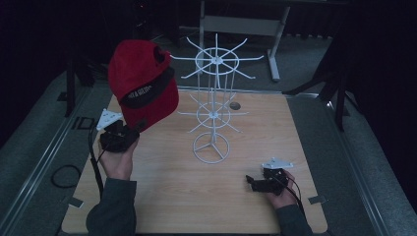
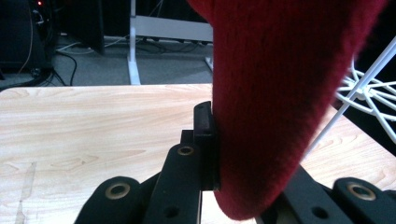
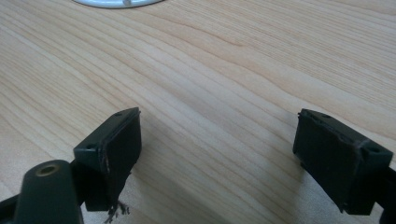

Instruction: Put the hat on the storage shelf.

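While the right hand-held gripper (image 1: 253, 182) rests low on the wooden table (image 1: 162, 196), jaws spread wide and empty, left hand-held gripper (image 1: 129, 132) farther up, raised, pinching the rim of a red cap (image 1: 142, 83), white wire rack (image 1: 212, 105) just beside the cap at mid-table.

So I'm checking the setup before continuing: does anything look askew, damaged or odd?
Only slight wear: frayed threads hang from one pad of the right claw. The white rack stands upright; the red cap is clamped in the left claw.
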The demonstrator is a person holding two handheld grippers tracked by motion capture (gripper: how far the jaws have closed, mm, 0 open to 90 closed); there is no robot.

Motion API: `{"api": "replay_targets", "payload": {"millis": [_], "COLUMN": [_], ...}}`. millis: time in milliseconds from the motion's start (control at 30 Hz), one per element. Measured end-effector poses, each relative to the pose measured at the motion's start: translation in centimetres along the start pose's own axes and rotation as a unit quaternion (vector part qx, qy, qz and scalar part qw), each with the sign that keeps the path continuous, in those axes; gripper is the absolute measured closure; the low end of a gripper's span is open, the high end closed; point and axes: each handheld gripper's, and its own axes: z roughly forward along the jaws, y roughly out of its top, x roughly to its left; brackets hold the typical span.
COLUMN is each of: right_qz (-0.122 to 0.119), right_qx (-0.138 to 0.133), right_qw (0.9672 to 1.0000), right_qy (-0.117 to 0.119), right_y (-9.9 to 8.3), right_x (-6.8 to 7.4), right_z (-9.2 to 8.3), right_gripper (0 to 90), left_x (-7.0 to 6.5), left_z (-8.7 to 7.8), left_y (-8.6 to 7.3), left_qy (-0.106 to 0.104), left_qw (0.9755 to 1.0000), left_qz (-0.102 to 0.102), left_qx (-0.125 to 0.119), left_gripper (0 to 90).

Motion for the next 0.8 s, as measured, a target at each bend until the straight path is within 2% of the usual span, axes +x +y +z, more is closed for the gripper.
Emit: {"api": "replay_targets", "payload": {"millis": [467,800], "right_qz": [0.000,-0.001], "right_qx": [0.000,0.000], "right_qw": [1.0000,1.0000], "right_qy": [0.000,0.000], "right_y": [0.0,0.0], "right_x": [0.0,0.0], "right_z": [0.0,0.0], "right_gripper": [15.1,15.1], "left_x": [-0.3,-0.6], "left_z": [-0.9,-1.5], "left_y": [1.6,2.1], "left_qy": [-0.002,-0.010], "left_qw": [0.9999,0.9997], "left_qz": [0.004,0.008], "left_qx": [-0.015,-0.022], "left_gripper": [86.0,86.0]}}
